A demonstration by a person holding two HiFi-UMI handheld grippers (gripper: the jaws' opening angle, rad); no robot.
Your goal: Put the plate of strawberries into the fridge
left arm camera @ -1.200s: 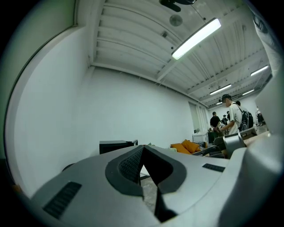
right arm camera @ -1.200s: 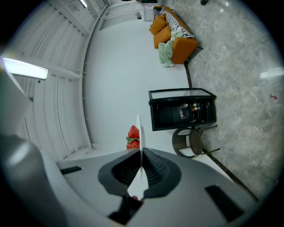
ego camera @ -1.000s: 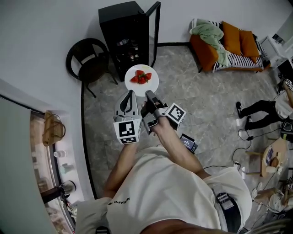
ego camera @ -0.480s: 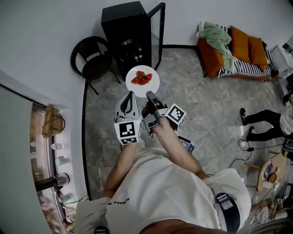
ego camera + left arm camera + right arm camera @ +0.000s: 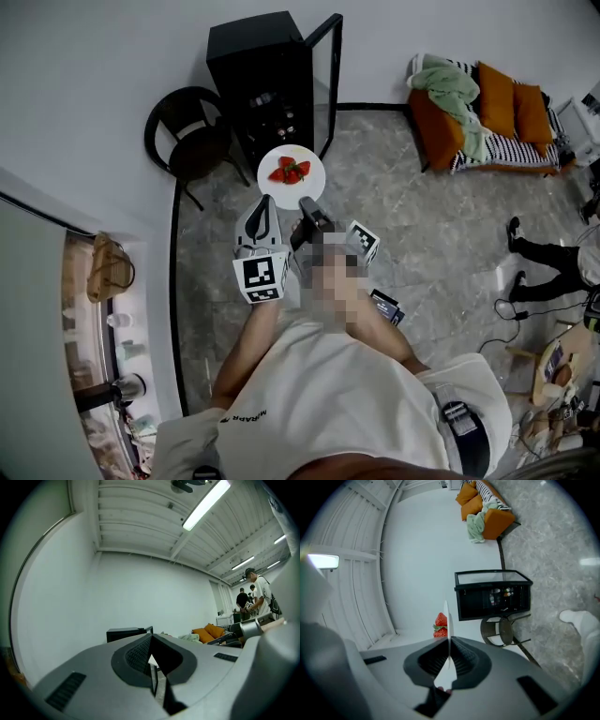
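The right gripper [image 5: 448, 657] is clamped on the thin rim of the round white plate [image 5: 307, 185], held in the air short of the open black glass-door fridge [image 5: 267, 70]. Loose red strawberries [image 5: 289, 172] could roll. The plate looks stiff, slick and breakable, and an edge grip levers, so keep it flat. The left gripper [image 5: 153, 667] is closed and empty.

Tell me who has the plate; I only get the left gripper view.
Observer: The right gripper is shut on the plate, at its near rim.
Operator: Fruit on it?
Observer: Yes, strawberries lie near the plate's middle.
Operator: Fridge door?
Observer: The fridge is just ahead of the plate, and its door stands open.
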